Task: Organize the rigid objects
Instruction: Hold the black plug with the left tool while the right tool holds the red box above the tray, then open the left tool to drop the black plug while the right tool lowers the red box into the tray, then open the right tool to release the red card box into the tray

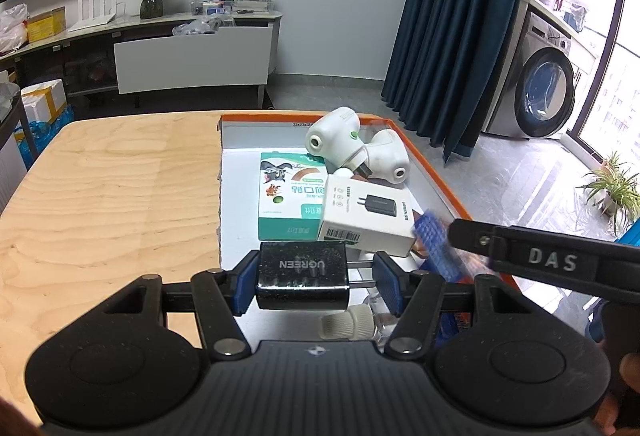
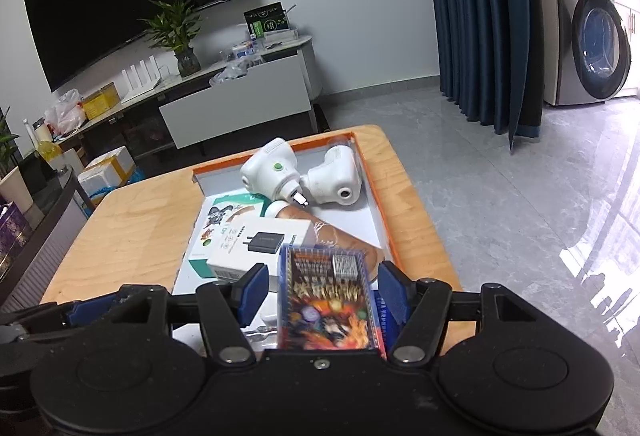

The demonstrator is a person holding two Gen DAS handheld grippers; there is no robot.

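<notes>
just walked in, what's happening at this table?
A person holds a gripper in each hand and is sorting small items over an orange-rimmed tray on a wooden table. The left gripper is clamped on a black charger, plug prongs against one pad. The right gripper has a colourful card box between its jaws, with gaps to both pads, so it looks released. Already in the tray: a white charger box, a green box and two white gadgets.

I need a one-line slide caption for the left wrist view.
Left hand-held gripper holds a black charger above the orange-rimmed tray of boxes.
</notes>
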